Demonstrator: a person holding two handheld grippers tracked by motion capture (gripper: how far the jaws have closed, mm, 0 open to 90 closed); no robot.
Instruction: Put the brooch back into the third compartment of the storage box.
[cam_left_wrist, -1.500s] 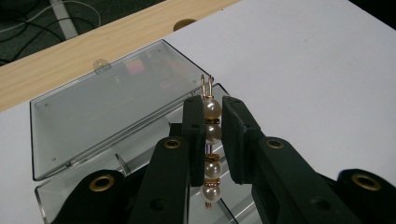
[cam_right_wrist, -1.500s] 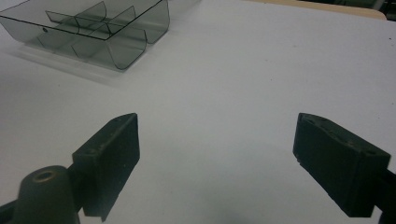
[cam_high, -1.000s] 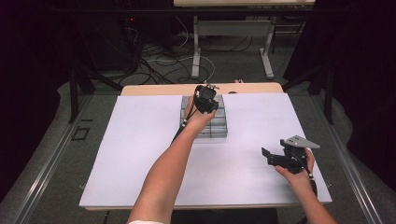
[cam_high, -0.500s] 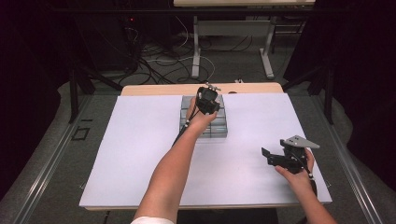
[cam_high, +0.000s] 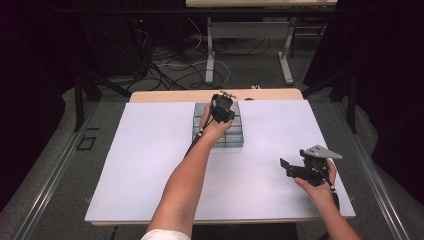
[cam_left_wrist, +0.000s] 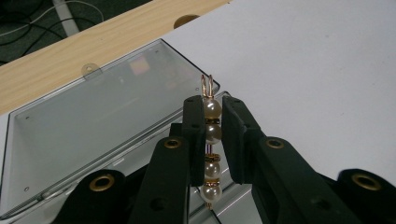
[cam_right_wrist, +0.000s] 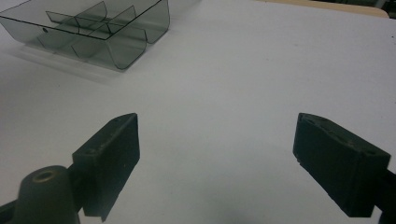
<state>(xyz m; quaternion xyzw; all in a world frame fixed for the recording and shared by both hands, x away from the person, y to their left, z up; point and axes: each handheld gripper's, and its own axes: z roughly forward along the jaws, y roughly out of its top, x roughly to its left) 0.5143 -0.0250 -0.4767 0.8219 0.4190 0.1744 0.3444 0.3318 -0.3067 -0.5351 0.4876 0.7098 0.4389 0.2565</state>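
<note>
So the left gripper (cam_high: 220, 109) is way out over the clear plastic organizer box (cam_high: 235, 138), which sits toward 12 o'clock on the white table cover (cam_high: 140, 165). In the left gripper view its jaws are pinched on a pearl bead strand (cam_left_wrist: 211, 140): four pearls with little gold spacers and a gold loop poking out past the tips. The strand runs lengthwise between the pads, held up in the air over the box's open lid (cam_left_wrist: 93, 121), which lies flat toward the wooden table edge (cam_left_wrist: 70, 56). The jaws cover most of the compartments from that angle, so I can't tell which one it's over.

The right gripper (cam_high: 300, 167) is parked at about 4 o'clock on the cover, well apart from the box, jaws spread wide with nothing in them. From its own view the box (cam_right_wrist: 100, 28) sits up at 10 o'clock, dividers visible, just bare white cover between.

Behind the table at 12 there's a tangle of cables (cam_high: 165, 65) on the floor and some metal table legs (cam_high: 287, 55).
</note>
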